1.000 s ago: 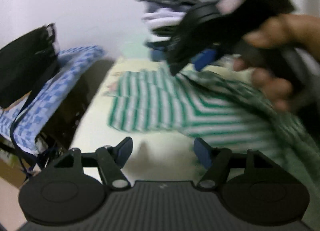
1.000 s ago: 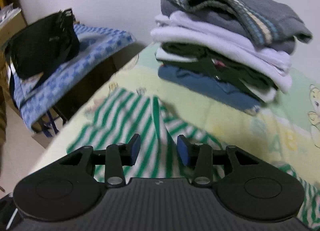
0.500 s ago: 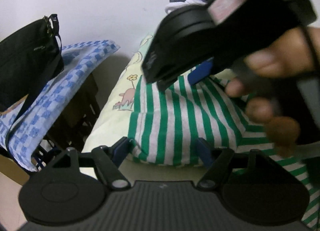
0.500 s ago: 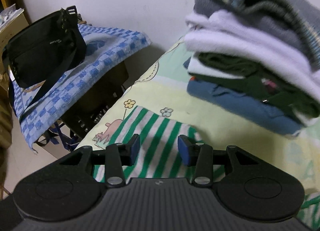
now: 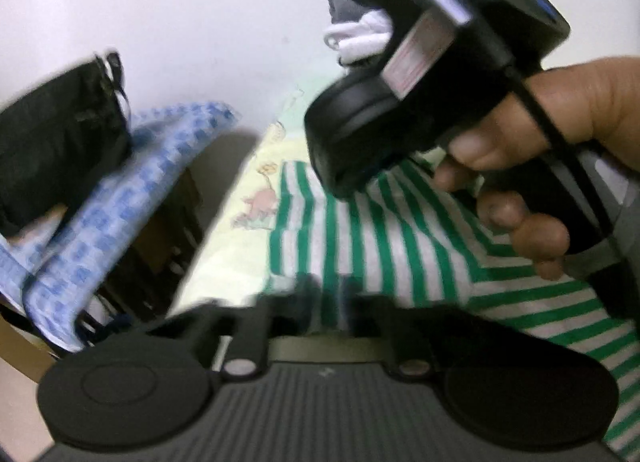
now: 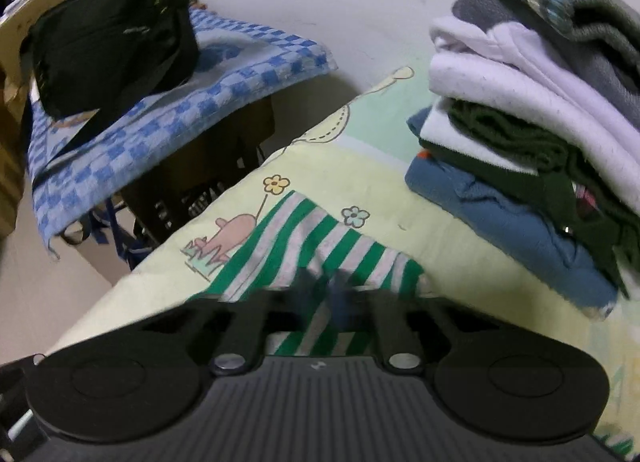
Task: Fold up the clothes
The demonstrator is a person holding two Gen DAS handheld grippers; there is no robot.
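Observation:
A green-and-white striped garment [image 5: 400, 254] lies flat on the pale yellow cartoon bedsheet [image 6: 360, 166]. My left gripper [image 5: 330, 294] is at the garment's near corner. Its blurred fingers are closing together and pinch the striped cloth. My right gripper [image 6: 324, 290] is at the far corner of the same garment [image 6: 300, 238]. Its jaws are also closing and nip the hem. In the left wrist view the right gripper's black housing [image 5: 400, 82] hangs over the garment, held by a person's hand [image 5: 560, 142].
A tall stack of folded clothes [image 6: 520, 102] stands on the bed just right of the right gripper. Off the bed's left edge a black bag [image 6: 108, 34] rests on a blue checked cloth [image 6: 160, 122] draped over a dark crate [image 6: 208, 182].
Both grippers dropped to the striped garment's left edge with jaws apart. Their fingers have now come together on the cloth. The folded stack has shifted right in the right wrist view.

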